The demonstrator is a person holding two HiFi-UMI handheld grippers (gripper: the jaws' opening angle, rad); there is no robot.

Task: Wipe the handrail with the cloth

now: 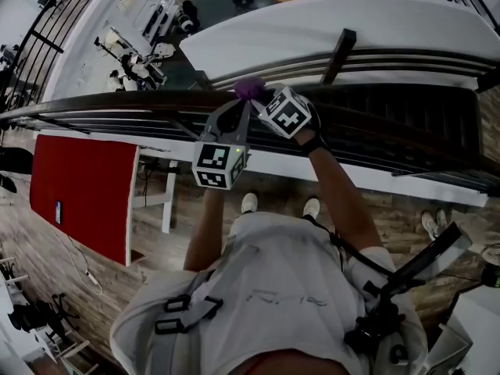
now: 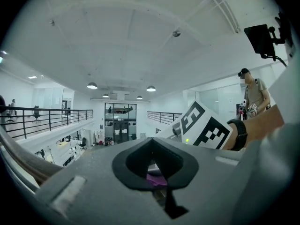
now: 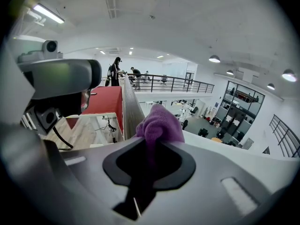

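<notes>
Right tool (image 3: 149, 146) is clamped on the cloth (image 3: 159, 123), a purple wad that bulges up out of its jaws. Its own view shows the handrail (image 3: 131, 108) running away just left of the wad. In the head view both tools meet at one spot on that dark rail, tips close together, with the cloth sitting on top of the rail between them. The left tool (image 2: 154, 171) points steeply up (its view is mostly ceiling). Its jaws look drawn together, and a scrap of the same purple shows low in the slot, so it seems to pinch the cloth as well. The right tool's marker cube (image 2: 201, 128) sits just beyond the left one, beside a black wristband (image 2: 240, 134). Below the rail lie a red panel (image 1: 82, 190) and a wooden floor (image 1: 391, 209).
</notes>
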